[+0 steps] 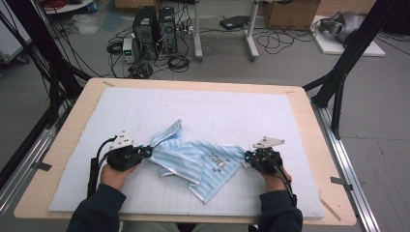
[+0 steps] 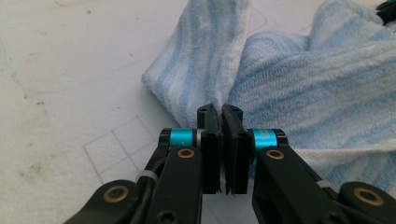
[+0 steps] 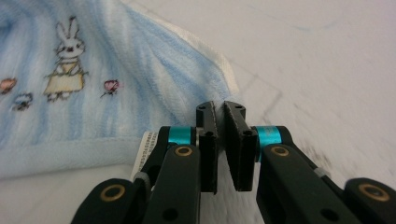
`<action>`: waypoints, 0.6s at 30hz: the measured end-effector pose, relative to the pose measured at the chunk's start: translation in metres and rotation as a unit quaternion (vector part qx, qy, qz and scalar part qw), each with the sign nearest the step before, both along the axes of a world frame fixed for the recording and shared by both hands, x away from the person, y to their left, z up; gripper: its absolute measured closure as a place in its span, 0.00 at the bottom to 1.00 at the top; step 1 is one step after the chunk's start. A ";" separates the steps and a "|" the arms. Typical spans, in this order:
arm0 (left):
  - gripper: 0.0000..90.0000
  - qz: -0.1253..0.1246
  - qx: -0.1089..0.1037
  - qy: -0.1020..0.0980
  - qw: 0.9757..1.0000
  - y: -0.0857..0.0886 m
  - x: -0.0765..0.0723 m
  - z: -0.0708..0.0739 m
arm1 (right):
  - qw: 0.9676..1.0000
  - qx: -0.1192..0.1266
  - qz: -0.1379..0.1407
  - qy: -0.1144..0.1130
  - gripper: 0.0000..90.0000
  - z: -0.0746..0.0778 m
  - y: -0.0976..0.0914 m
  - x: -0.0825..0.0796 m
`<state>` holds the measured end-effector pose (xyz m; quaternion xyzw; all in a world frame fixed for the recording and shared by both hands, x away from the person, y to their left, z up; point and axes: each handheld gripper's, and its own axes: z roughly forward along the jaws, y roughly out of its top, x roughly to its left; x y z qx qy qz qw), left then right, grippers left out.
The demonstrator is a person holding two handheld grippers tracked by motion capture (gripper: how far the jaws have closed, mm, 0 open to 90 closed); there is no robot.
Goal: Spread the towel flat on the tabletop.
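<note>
In the high view, a striped blue towel is lying crumpled at lower centre of the frame on a white mat that is covering the table. The left gripper is pinching the towel's left edge and the right gripper its right corner; a hand is gripping each tool from the bottom edge.

In the left gripper view, the jaws are sitting almost fully closed at lower centre, clamping towel cloth; terry ribbing and a white hem are showing.

In the right gripper view, the jaws are nearly closed on the towel corner at centre. A rabbit print and a small label are appearing at left.
</note>
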<state>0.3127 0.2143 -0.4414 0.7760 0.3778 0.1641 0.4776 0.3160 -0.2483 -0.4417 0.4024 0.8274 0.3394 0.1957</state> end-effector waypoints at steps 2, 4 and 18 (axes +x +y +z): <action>0.96 0.003 -0.003 0.007 1.000 0.004 -0.004 -0.004 | 1.000 -0.003 -0.003 0.001 0.93 0.001 -0.007 -0.010; 0.96 0.004 -0.007 0.015 1.000 0.008 -0.009 -0.008 | 1.000 -0.003 -0.005 -0.001 0.93 0.001 -0.014 -0.020; 0.41 0.052 -0.071 -0.035 0.995 0.013 -0.002 0.020 | 0.995 0.067 0.018 -0.072 0.56 0.042 0.002 -0.012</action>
